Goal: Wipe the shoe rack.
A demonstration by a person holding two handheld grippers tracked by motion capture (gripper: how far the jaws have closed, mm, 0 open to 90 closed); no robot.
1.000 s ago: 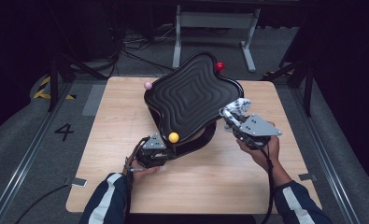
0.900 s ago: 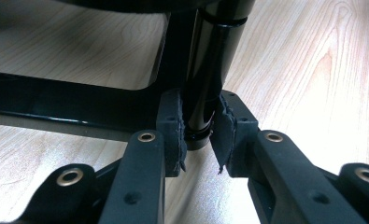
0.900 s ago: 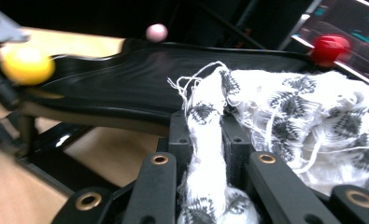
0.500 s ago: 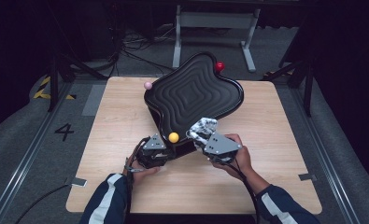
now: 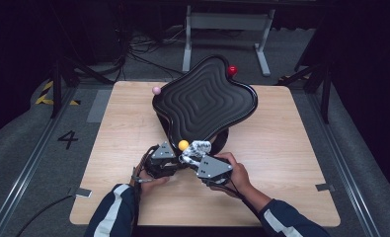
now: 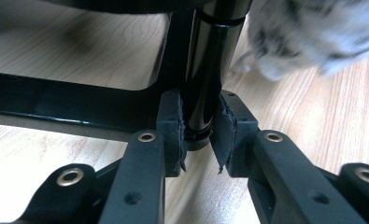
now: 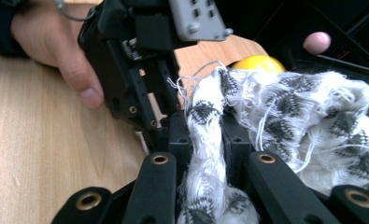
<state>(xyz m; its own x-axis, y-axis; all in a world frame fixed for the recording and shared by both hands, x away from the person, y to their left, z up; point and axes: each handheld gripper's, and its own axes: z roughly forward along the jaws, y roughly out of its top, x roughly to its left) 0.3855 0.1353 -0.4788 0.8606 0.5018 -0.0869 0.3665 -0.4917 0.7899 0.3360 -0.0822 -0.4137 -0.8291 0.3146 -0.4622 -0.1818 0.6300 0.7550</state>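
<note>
A black wavy panel stands tilted on a black stand on the wooden table. It has a yellow knob at its near corner, a pink knob and a red knob. My left gripper is shut on the stand's glossy black post, low down, its pads pressing both sides. My right gripper is shut on a white cloth with black pattern, held just right of the yellow knob and close beside the left gripper. The cloth looks blurred in the left gripper view.
The stand's black base bar lies on the table behind the left jaws. A grey metal frame and cables lie on the floor beyond the table. Bare wood spreads to the left and right of the panel.
My right gripper has carried the cloth leftward from the panel's right edge to the yellow knob, ending beside the left gripper. The left gripper has stayed put on the post.
</note>
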